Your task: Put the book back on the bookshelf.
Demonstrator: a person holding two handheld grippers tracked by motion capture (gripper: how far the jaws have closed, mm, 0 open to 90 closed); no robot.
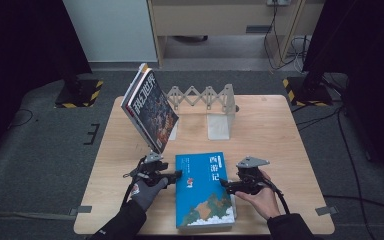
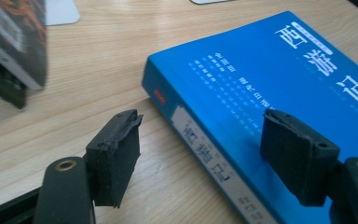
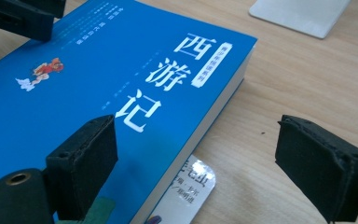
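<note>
High view: I see the blue book (image 1: 203,190) flat on the table (image 1: 275,130), long axis running away from me, left hand-held gripper (image 1: 176,174) at its spine edge, right hand-held gripper (image 1: 224,184) at its page edge, both about equally near; leaning books (image 1: 149,106) stand beyond

Left gripper view: jaws apart, straddling the spine corner, nothing pinched

Right gripper view: jaws apart astride the page edge; bare table lies open to the right
</note>
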